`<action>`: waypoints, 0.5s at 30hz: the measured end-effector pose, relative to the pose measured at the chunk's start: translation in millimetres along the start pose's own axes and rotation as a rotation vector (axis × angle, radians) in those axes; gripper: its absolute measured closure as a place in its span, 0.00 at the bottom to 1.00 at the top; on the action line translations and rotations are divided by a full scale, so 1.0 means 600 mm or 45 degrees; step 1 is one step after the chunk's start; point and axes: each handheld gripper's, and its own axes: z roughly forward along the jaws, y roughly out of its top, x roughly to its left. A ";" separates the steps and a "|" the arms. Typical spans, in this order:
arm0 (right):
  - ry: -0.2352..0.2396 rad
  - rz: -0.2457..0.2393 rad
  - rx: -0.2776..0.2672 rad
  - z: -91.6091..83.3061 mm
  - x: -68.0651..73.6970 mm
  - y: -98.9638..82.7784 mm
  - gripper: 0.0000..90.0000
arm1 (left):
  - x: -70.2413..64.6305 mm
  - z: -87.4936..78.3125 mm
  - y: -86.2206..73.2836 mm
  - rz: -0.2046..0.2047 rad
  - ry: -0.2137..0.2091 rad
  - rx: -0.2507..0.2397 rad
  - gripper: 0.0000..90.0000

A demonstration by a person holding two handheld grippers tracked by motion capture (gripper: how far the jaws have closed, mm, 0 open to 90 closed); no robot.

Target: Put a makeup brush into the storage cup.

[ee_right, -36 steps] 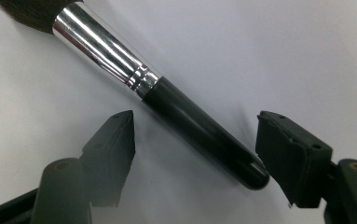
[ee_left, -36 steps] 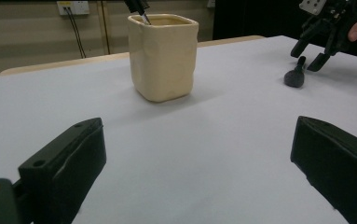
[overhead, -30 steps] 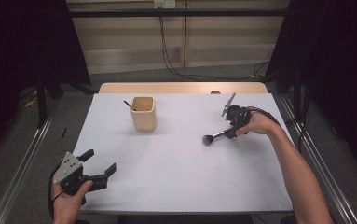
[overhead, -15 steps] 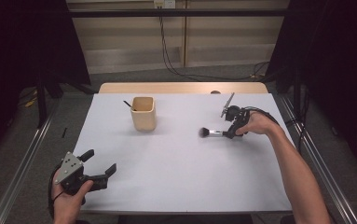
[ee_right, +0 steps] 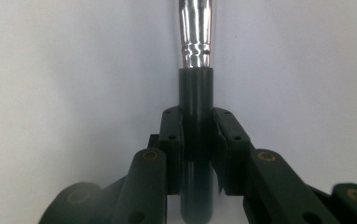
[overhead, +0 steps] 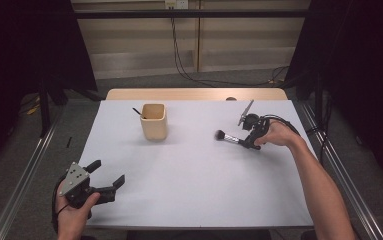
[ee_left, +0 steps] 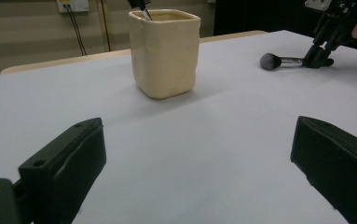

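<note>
Two grippers are at work over the white table, and they have very different jobs at this moment. The right gripper has its jaws pressed against the dark handle of a makeup brush, which lies close to the tabletop with its bristle head pointing toward the cup. In the right gripper view the handle runs straight up between the two pads, gripped near its tail end, so the metal collar and the bristles stay free; that hold leaves the long part of the brush clear, which would suit dropping it head-up or head-down into an open container. The cream-coloured cup stands upright toward the far left of the table, well apart from the brush, and a thin dark stick already leans out of its far corner, which suggests that it serves as the holder for such tools. The left gripper rests at the near left edge with its jaws spread wide and nothing between them, facing the cup from a distance, probably parked out of the way while the right hand does the carrying.
</note>
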 end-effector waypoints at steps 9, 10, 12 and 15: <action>-0.015 0.048 -0.070 -0.002 0.001 -0.013 0.85 | 0.001 0.000 0.000 -0.007 0.005 0.005 0.04; -0.039 0.049 -0.081 -0.003 0.002 -0.013 0.85 | 0.001 0.000 0.000 -0.009 0.005 0.005 0.04; -0.063 0.062 -0.119 -0.006 0.004 -0.013 0.85 | 0.001 0.000 -0.001 -0.010 0.004 0.005 0.04; -0.096 0.080 -0.137 -0.009 0.007 -0.015 0.85 | 0.002 0.000 -0.001 -0.013 0.006 0.005 0.04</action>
